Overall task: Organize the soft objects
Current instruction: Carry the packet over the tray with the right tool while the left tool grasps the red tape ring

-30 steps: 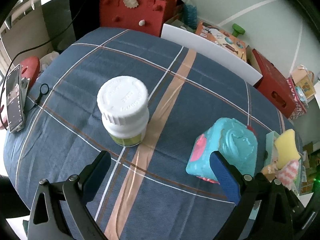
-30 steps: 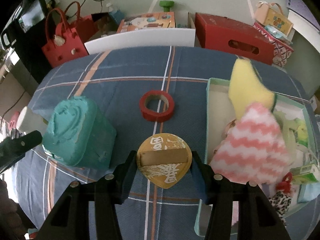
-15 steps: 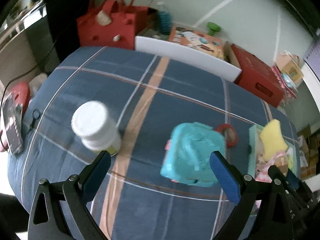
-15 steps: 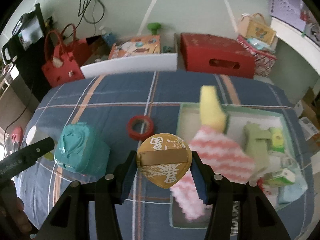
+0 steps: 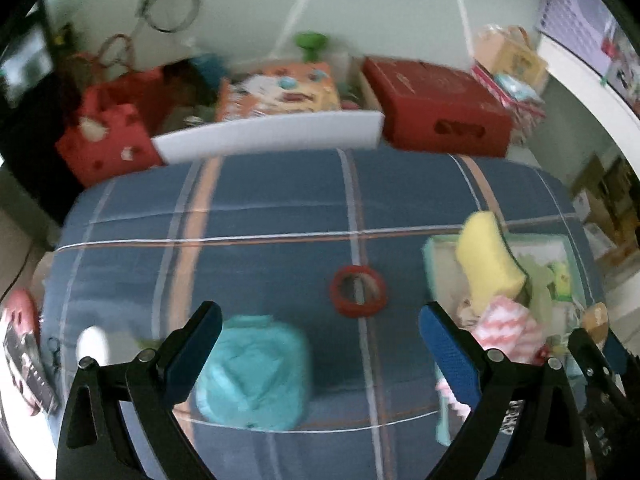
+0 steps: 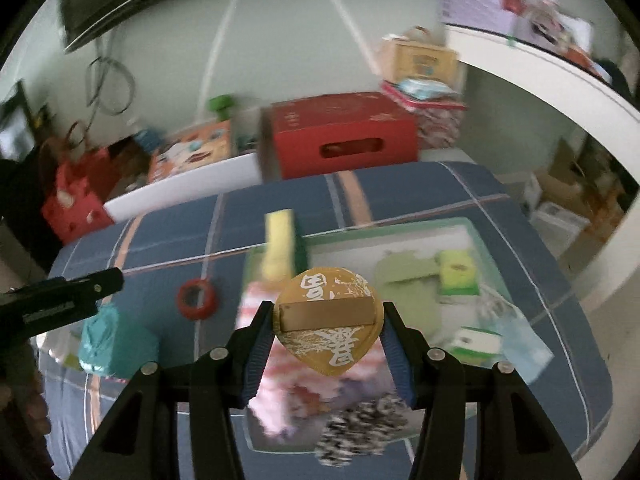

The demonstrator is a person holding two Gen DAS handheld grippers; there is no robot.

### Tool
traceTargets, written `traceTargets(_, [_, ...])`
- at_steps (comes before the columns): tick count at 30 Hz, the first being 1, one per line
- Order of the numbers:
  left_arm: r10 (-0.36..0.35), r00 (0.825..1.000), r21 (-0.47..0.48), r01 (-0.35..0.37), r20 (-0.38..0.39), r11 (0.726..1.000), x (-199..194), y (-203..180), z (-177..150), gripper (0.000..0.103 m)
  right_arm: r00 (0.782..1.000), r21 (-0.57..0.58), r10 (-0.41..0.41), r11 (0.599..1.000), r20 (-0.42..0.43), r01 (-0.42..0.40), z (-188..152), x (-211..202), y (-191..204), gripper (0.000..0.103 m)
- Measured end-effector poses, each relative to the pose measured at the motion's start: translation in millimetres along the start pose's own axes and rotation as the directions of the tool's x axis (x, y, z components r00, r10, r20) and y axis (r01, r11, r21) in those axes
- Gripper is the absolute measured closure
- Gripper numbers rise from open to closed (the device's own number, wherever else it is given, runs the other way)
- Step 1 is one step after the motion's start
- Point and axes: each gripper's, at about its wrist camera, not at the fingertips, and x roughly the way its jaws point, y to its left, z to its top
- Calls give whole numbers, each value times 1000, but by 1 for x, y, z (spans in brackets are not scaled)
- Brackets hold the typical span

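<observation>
Motion blur smears both views, so the print on the orange box [image 5: 280, 88] behind the counter [image 5: 280, 200] cannot be read. The white bottle [image 5: 91, 346] left of the teal cube [image 5: 252, 376] is a pale smudge, partly hidden by the left gripper [image 5: 320, 344]. In the right wrist view, the gold pouch [image 6: 329, 322] hides part of the pink striped cloth [image 6: 276, 384] in the tray [image 6: 400, 226].

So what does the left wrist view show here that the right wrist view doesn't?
Only the left wrist view shows the open left gripper with nothing between its fingers. Only the right wrist view shows the right gripper shut on the gold pouch, plus the black-and-white fuzzy item. Both show the teal cube, red tape ring, yellow sponge and tray.
</observation>
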Motion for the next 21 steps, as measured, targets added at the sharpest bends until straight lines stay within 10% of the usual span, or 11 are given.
traceTargets(21, [69, 943, 8, -70, -325, 997, 135, -36, 13, 23, 999, 109, 10, 994, -43, -6, -4, 11, -37, 48])
